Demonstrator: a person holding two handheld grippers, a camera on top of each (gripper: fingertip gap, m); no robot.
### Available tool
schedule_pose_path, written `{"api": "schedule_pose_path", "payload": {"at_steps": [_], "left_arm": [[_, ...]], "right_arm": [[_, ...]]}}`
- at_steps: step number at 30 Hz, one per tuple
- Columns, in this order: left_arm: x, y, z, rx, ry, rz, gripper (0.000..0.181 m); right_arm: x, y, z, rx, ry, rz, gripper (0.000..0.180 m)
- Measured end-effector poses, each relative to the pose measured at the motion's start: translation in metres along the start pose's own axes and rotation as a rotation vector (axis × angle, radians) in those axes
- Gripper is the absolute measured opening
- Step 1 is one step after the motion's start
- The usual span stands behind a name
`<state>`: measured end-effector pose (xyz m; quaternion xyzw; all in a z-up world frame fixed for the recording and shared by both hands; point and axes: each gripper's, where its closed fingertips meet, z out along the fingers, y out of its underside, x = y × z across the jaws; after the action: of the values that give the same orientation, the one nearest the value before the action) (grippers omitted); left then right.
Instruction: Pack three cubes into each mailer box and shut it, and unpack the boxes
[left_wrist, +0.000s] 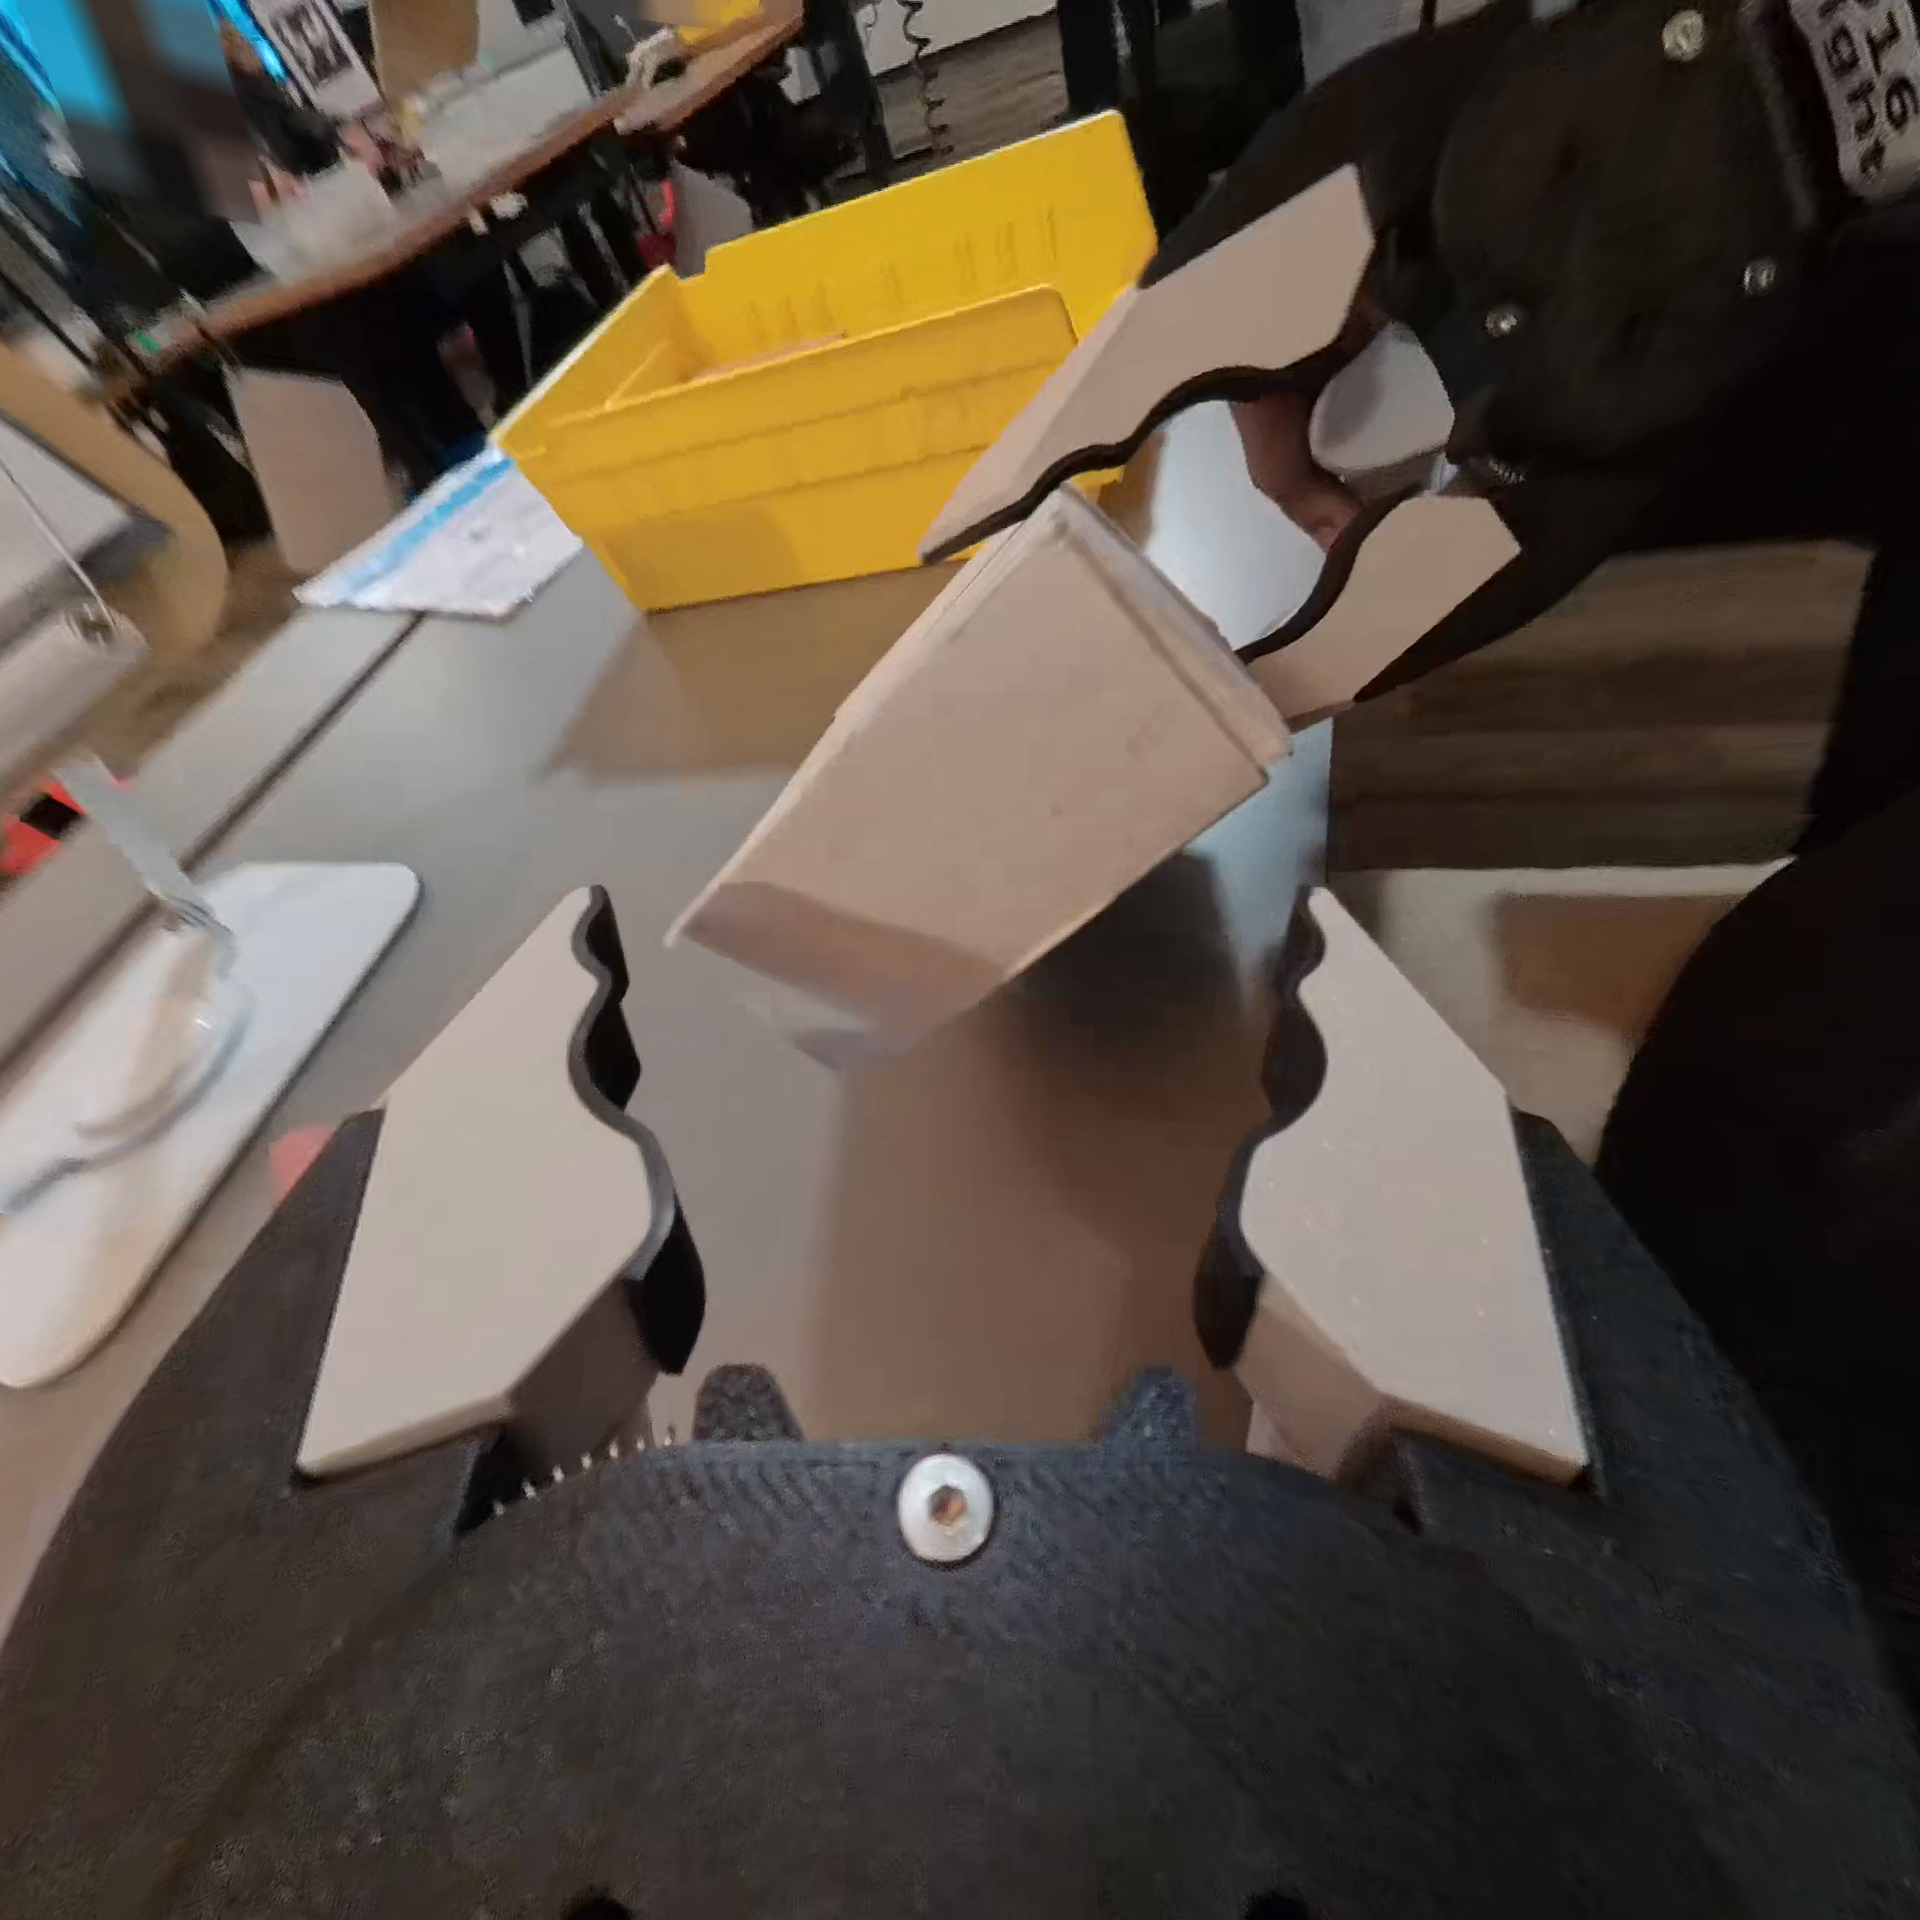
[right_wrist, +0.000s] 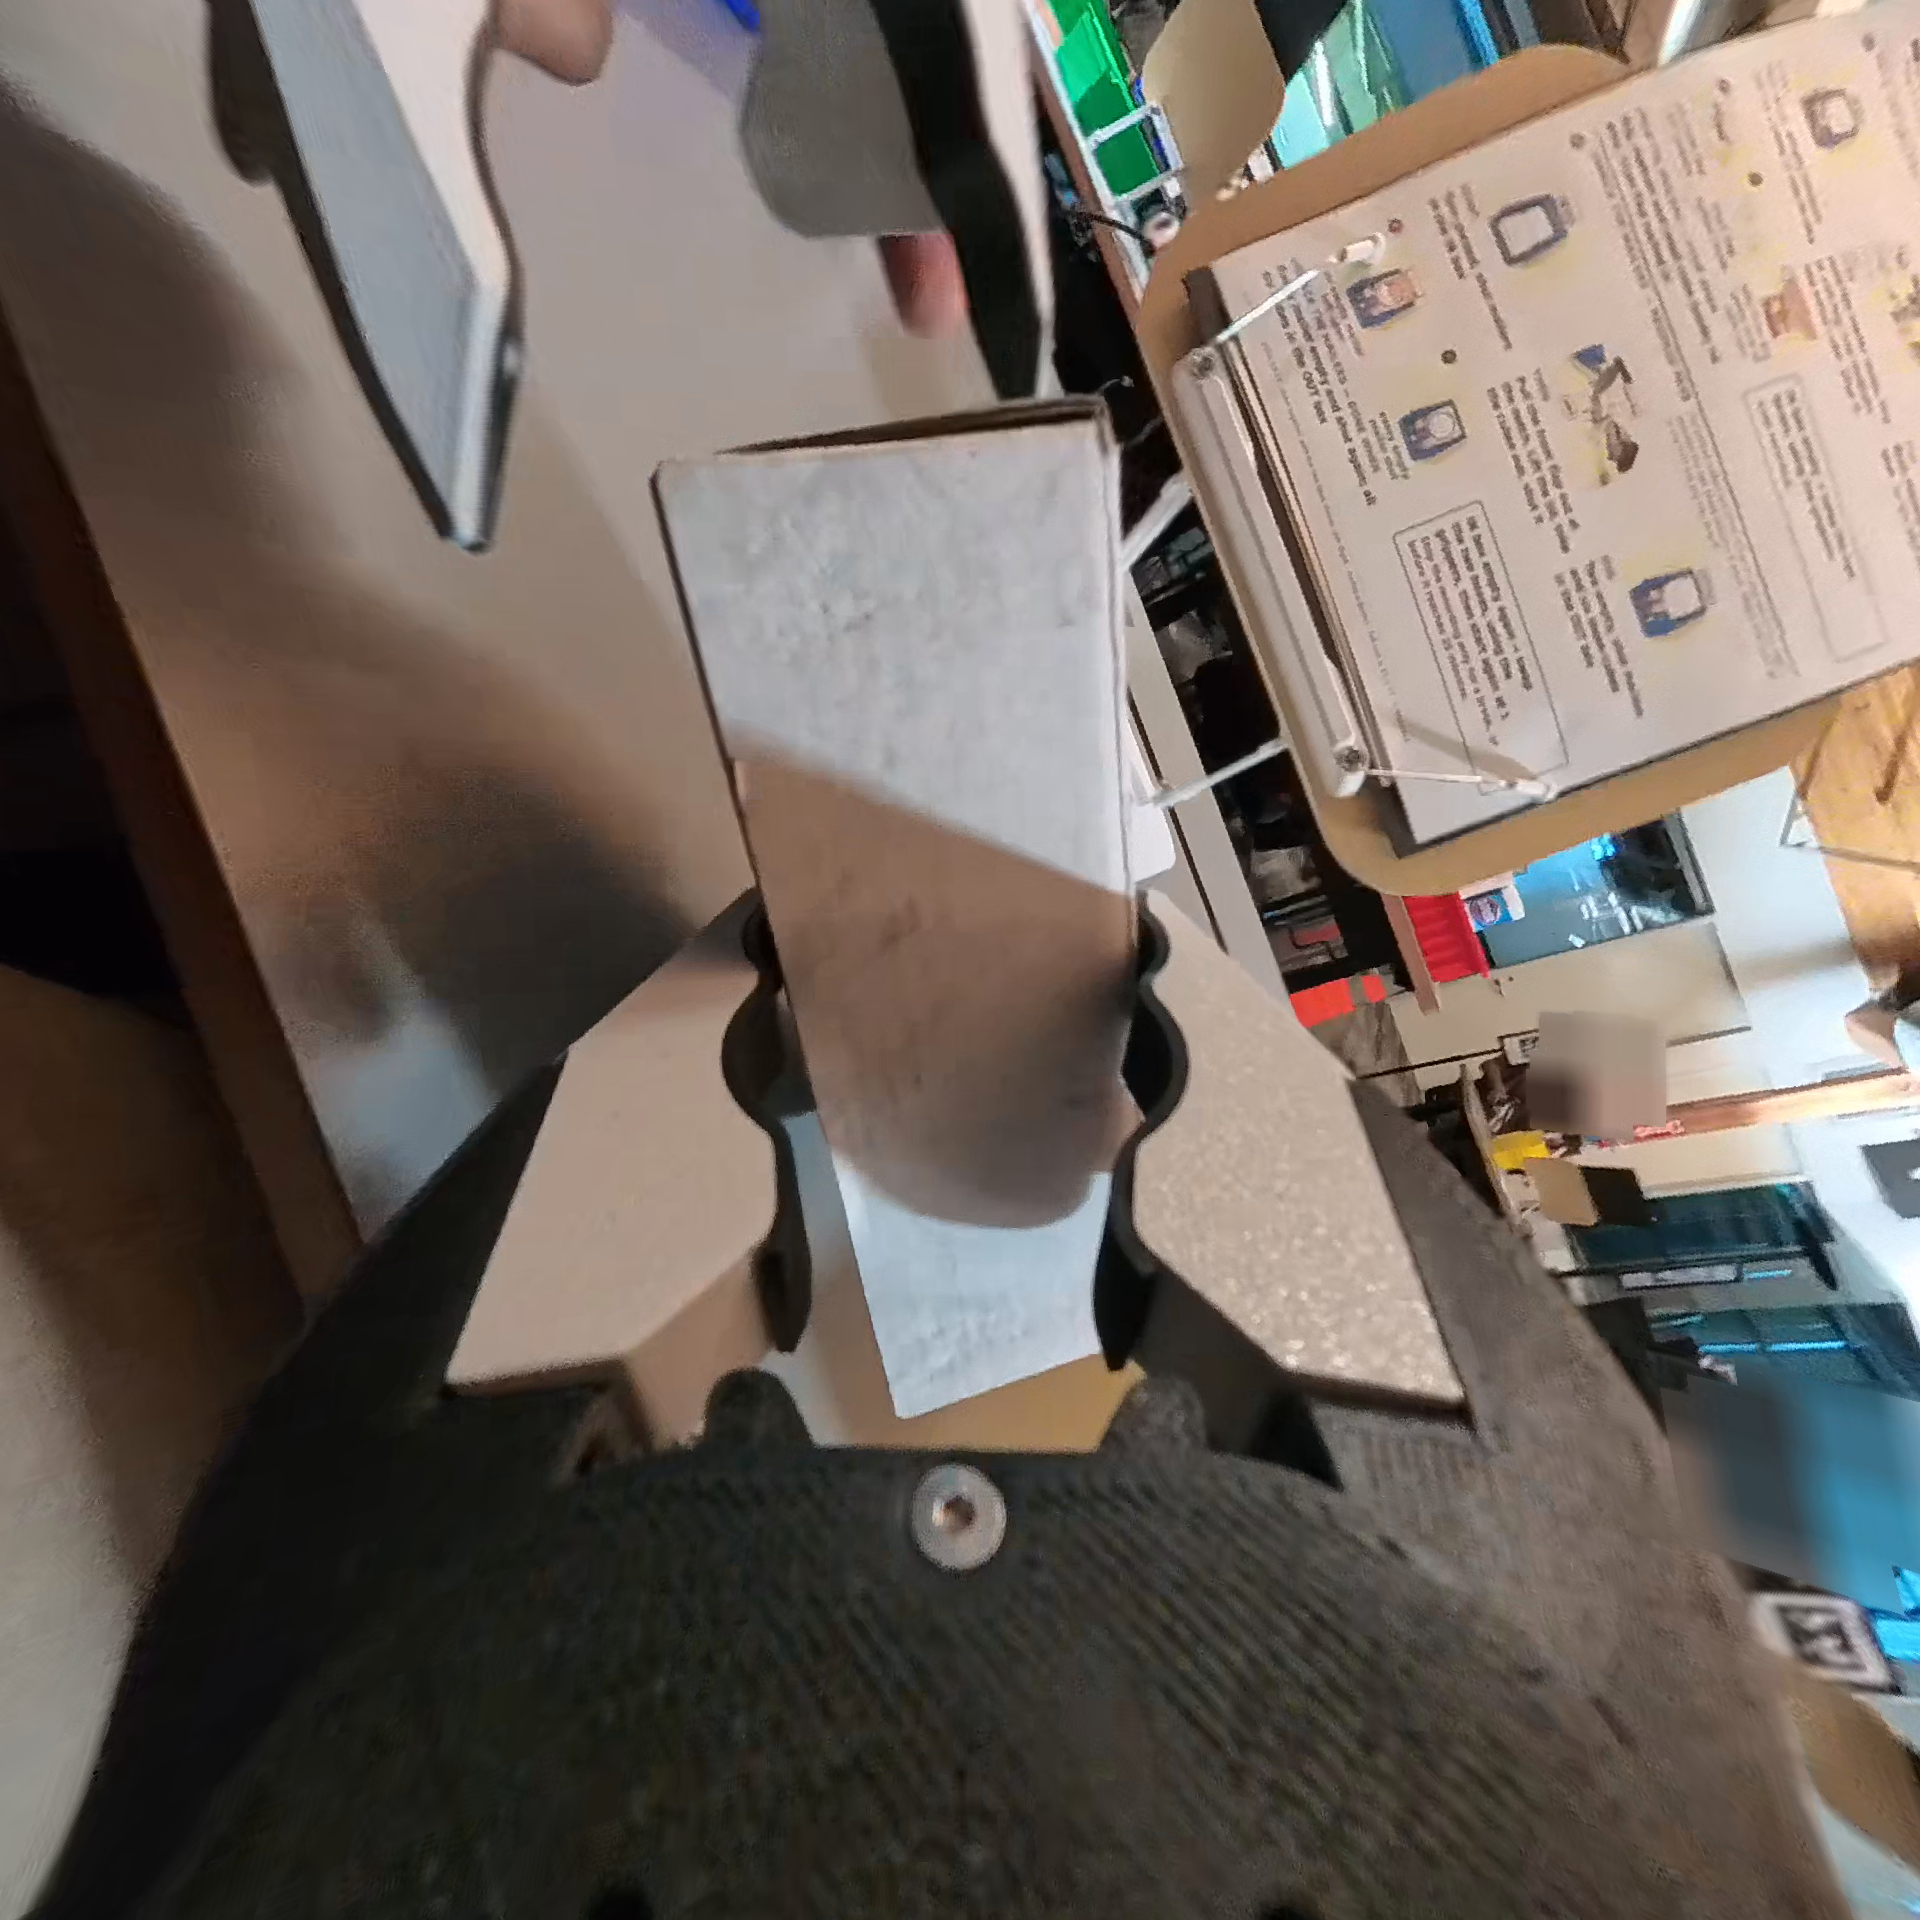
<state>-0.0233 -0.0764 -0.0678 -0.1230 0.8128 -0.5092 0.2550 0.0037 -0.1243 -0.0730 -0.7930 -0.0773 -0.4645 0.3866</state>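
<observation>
A shut tan mailer box (left_wrist: 987, 758) hangs tilted above the table, its near end low. My right gripper (left_wrist: 1132, 613) reaches in from the upper right and is shut on the box's far end. In the right wrist view the same box (right_wrist: 914, 675) stands out between the closed fingers of my right gripper (right_wrist: 945, 1039). My left gripper (left_wrist: 945, 1039) is open and empty, just below and in front of the box's near end, not touching it. No cubes show.
A yellow bin (left_wrist: 831, 416) stands on the table (left_wrist: 468, 779) behind the box, with something tan inside. A printed sheet (left_wrist: 447, 551) lies left of it. A white stand base (left_wrist: 156, 1091) is at the left. An instruction sheet on a stand (right_wrist: 1558, 468) shows at the right. Across from one pair of fingers to the other is roughly 7 centimeters.
</observation>
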Motion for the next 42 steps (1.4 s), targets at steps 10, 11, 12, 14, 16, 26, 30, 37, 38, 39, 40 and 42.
{"api": "schedule_pose_path", "payload": {"at_steps": [10,11,12,14,16,26,30,37,38,39,40,42], "left_arm": [[0.014,0.002,0.013,0.002,-0.215,0.482,0.07],[0.013,0.001,0.014,0.001,-0.212,0.474,0.07],[0.012,0.001,0.014,-0.005,-0.205,0.464,0.07],[0.012,0.0,0.013,-0.002,-0.191,0.437,0.07],[0.012,-0.001,0.013,0.013,-0.192,0.435,0.07],[-0.024,0.008,0.009,-0.024,-0.29,0.198,0.067],[-0.03,0.008,0.007,-0.023,-0.304,0.133,0.066],[-0.023,0.003,0.012,-0.025,-0.301,0.132,0.066],[-0.023,0.003,0.012,-0.026,-0.299,0.128,0.066],[-0.022,0.003,0.012,-0.03,-0.297,0.123,0.066],[-0.022,0.003,0.013,-0.031,-0.295,0.116,0.066],[-0.023,0.004,0.013,-0.035,-0.295,0.106,0.066]], "right_arm": [[-0.018,-0.016,0.003,0.034,-0.001,-0.142,0.067],[-0.017,-0.016,0.003,0.038,0.002,-0.131,0.067],[-0.016,-0.016,0.003,0.043,0.011,-0.122,0.067],[-0.015,-0.017,0.004,0.051,0.022,-0.089,0.069],[-0.014,-0.02,0.003,0.068,0.016,-0.055,0.071],[0.017,-0.024,-0.009,0.148,0.121,0.115,0.048],[0.022,-0.057,-0.023,0.343,0.088,0.317,0.0],[0.006,-0.076,-0.008,0.357,-0.058,0.618,0.0],[0.005,-0.075,-0.007,0.348,-0.064,0.623,0.0],[0.004,-0.074,-0.006,0.347,-0.074,0.637,0.0],[0.004,-0.074,-0.006,0.353,-0.087,0.656,0.0],[0.003,-0.074,-0.007,0.363,-0.112,0.684,0.0]]}}
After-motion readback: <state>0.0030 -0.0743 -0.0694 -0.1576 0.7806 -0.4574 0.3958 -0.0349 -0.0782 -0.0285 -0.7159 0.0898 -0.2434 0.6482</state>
